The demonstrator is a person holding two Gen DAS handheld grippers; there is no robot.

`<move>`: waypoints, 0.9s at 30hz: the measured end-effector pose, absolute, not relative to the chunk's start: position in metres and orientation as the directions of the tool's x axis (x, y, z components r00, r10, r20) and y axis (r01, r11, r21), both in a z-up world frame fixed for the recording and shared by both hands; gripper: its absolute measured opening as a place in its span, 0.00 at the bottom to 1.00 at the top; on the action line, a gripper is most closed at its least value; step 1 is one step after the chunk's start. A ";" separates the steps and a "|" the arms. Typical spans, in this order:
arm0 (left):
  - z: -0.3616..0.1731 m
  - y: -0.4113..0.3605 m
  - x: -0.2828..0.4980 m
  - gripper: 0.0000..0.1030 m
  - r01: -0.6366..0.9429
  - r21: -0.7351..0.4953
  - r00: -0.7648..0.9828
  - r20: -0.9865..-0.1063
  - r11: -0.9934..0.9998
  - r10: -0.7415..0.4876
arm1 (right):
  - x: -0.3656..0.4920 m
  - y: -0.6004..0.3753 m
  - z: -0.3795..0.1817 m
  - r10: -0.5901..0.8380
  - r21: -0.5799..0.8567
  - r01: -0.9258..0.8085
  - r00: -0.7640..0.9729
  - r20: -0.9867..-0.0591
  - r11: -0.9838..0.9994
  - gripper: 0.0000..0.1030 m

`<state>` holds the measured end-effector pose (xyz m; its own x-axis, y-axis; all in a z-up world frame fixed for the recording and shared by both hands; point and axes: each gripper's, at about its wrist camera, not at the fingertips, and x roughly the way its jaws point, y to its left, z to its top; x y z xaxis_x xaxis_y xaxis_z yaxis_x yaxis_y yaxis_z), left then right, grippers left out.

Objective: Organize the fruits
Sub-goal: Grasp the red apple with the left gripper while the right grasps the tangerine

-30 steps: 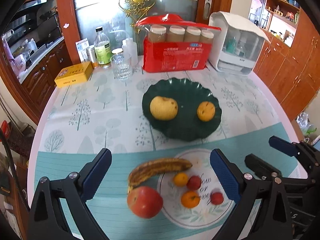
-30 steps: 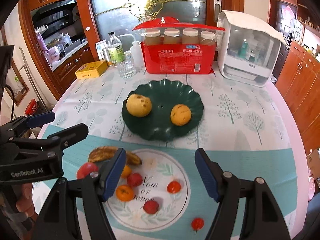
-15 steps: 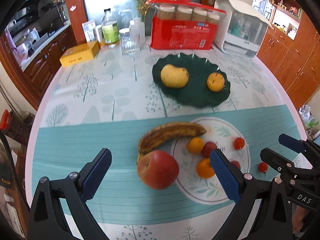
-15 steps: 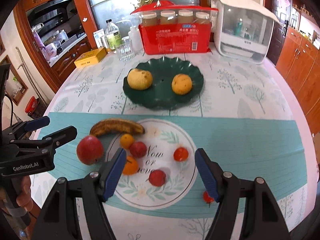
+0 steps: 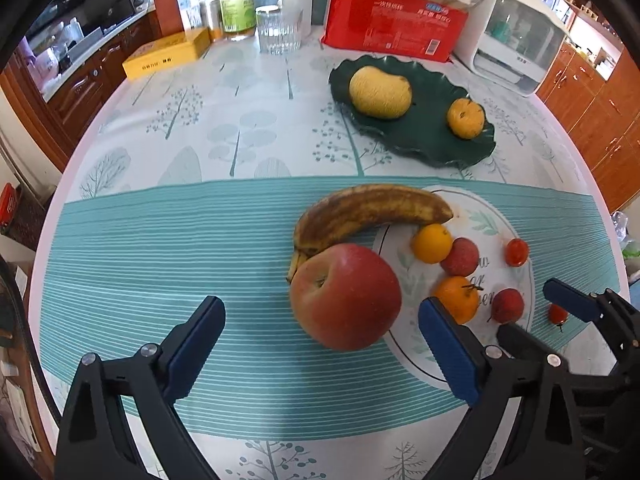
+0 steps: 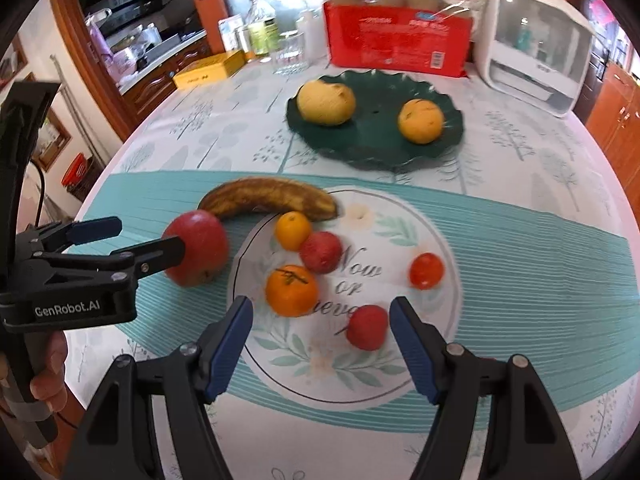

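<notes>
Beyond the apple, a pear and orange already sit on the green plate, while apple, banana and small fruits remain, both the left claw and the right claw wide and empty.

One banana, one apple, two green-plate fruits.

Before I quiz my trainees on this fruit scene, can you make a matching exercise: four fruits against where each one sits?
Fruits:
1. apple
2. pear
3. banana
4. cherry tomato

Places:
A. on the green plate
B. alone, right side of the white plate
C. between the left gripper fingers, on the cloth
D. across the white plate's far-left rim

Pairs: 1-C, 2-A, 3-D, 4-B
</notes>
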<state>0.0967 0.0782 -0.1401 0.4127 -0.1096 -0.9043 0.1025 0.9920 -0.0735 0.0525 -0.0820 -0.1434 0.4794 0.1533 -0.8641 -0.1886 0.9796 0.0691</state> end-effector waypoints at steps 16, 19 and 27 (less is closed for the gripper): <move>-0.173 0.074 0.111 0.90 0.092 -0.141 0.352 -0.922 0.986 -0.164 | 0.070 -0.056 -0.176 0.157 0.046 -0.243 0.463 -0.872 0.969 0.58; -0.179 0.073 0.114 0.90 0.084 -0.154 0.331 -0.927 0.984 -0.174 | 0.071 -0.053 -0.183 0.143 0.026 -0.254 0.454 -0.880 0.967 0.49; -0.194 0.077 0.121 0.76 0.038 -0.217 0.293 -0.931 0.975 -0.219 | 0.075 -0.053 -0.191 0.153 0.038 -0.254 0.450 -0.880 0.966 0.39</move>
